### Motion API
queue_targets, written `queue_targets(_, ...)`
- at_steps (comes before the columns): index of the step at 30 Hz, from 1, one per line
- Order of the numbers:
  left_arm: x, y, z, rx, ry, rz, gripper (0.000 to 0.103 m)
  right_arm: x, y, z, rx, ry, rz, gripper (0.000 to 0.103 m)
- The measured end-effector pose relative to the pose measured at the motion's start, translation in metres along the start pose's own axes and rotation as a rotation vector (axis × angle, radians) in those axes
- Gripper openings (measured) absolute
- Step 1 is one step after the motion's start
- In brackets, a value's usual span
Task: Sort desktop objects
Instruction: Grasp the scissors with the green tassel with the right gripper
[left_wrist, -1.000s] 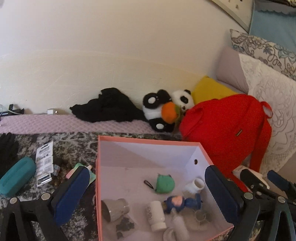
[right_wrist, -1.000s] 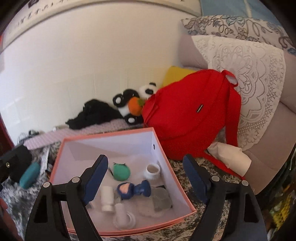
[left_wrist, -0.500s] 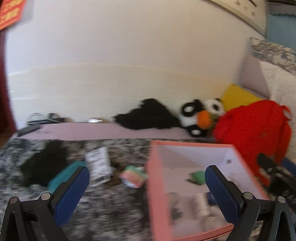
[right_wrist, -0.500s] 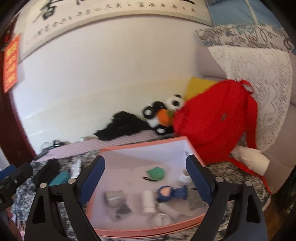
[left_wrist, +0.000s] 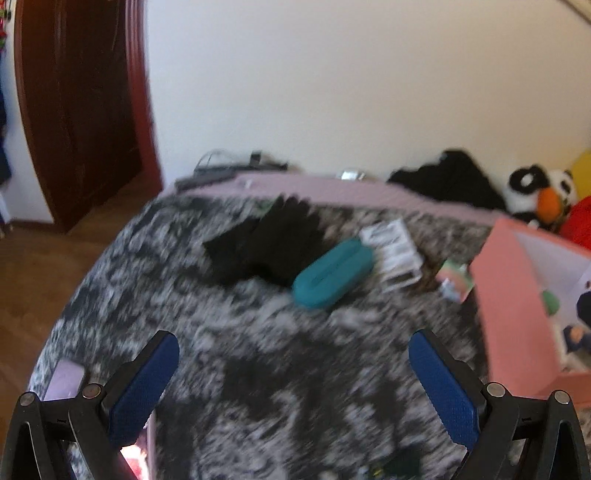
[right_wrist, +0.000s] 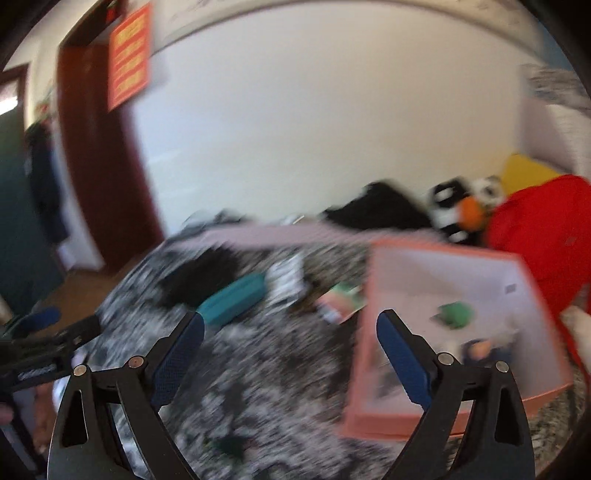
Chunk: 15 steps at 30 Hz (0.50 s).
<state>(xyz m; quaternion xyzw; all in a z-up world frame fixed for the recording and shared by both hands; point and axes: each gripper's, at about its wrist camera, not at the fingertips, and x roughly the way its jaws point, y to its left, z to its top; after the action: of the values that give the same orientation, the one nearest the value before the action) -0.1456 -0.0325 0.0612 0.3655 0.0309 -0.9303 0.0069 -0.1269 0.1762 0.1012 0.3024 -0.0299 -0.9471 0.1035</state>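
**Q:** Report the state of both tools and what has changed.

**A:** Nearest first. My left gripper (left_wrist: 293, 384) has its blue fingers (left_wrist: 144, 387) spread wide with nothing between them. My right gripper (right_wrist: 290, 356) is the same: fingers apart, empty. One second ago both cameras looked straight down into the pink box (left_wrist: 517, 314). Both views have since swung left. In the left view the box now sits at 3 o'clock, cut by the frame edge. The patterned table cover (left_wrist: 258, 369) fills the centre. Both pictures are motion-blurred, so I judge the swing is still under way. Meaning for the task: a deposit appears finished, and I am turning toward the loose items for the next pick.

**Q:** Count what remains outside the box, near to far.

**A:** In the left view:
- One pale purple flat object (left_wrist: 64, 380) at 8 o'clock, partly hidden by my finger; type cannot be told.
- One teal case (left_wrist: 332, 273), just above centre at 12 o'clock.
- One black cloth item (left_wrist: 266, 240), touching the case on its far left side.
- One white printed packet (left_wrist: 395, 251) at 1 o'clock, just beside the case.
- One small green-and-pink packet (left_wrist: 456, 282) at 2 o'clock, near the box wall.

Box contents are too blurred to count. The teal case is my likeliest next target; its rounded shell should suit a wide grip.
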Motion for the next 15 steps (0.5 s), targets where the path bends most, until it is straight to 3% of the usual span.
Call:
queue_targets(3, 0.01, 0.031, -0.013, -0.016, 0.041, 0.047, 0.103, 0.025, 0.017, -0.017, -0.012, 0.085, 0.061, 0.096)
queue_targets(6, 0.032, 0.038, -0.027, -0.004, 0.1, 0.056, 0.103, 0.048, 0.023, -0.035, -0.005, 0.159, 0.09, 0.095)
queue_targets(9, 0.049, 0.045, -0.037, -0.004, 0.152, 0.037, 0.103, 0.071, 0.027, -0.059, -0.041, 0.298, 0.165, 0.095)
queue_targets(12, 0.059, 0.053, -0.046, 0.002, 0.194, -0.003, 0.103, 0.087, 0.051, -0.096, -0.277, 0.456, 0.304, 0.093)
queue_targets(15, 0.067, 0.059, -0.055, 0.013, 0.22, -0.019, 0.103, 0.095, 0.068, -0.138, -0.54, 0.483, 0.296, 0.089)
